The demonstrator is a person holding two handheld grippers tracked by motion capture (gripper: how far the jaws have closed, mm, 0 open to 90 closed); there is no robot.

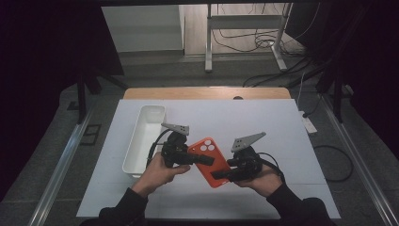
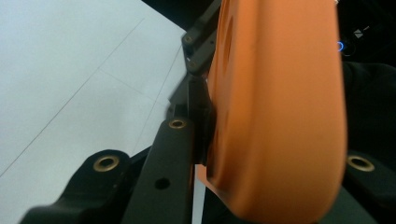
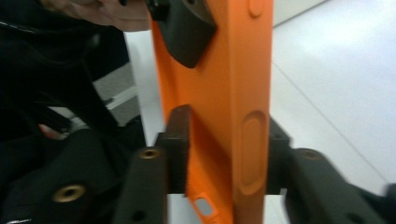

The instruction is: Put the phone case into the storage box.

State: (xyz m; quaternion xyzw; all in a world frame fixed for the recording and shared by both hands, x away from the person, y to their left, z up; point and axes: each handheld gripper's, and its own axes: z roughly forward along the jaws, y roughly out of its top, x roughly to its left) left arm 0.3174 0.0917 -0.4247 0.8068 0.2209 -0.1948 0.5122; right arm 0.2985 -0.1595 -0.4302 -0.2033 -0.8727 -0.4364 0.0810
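**Orange phone case gripped from both sides above the counter**

The white counter (image 1: 263, 117) carries a long white tray (image 1: 143, 141) near its left edge, lying lengthwise from front to back. To the right of the tray, nearer the counter's front edge than its back, an orange phone case (image 1: 210, 160) is held between two tools, its camera cut-outs pointing toward the back. The left hand-held gripper (image 1: 203, 159) reaches in from the tray side and is clamped on the case's upper part; in the left gripper view the orange shell (image 2: 280, 112) sits tight between the black jaws. The right hand-held gripper (image 1: 221, 175) is closed on the case's lower end; in the right gripper view the case (image 3: 238, 116) stands on edge with a jaw pressed against each face, side button recess facing the camera.
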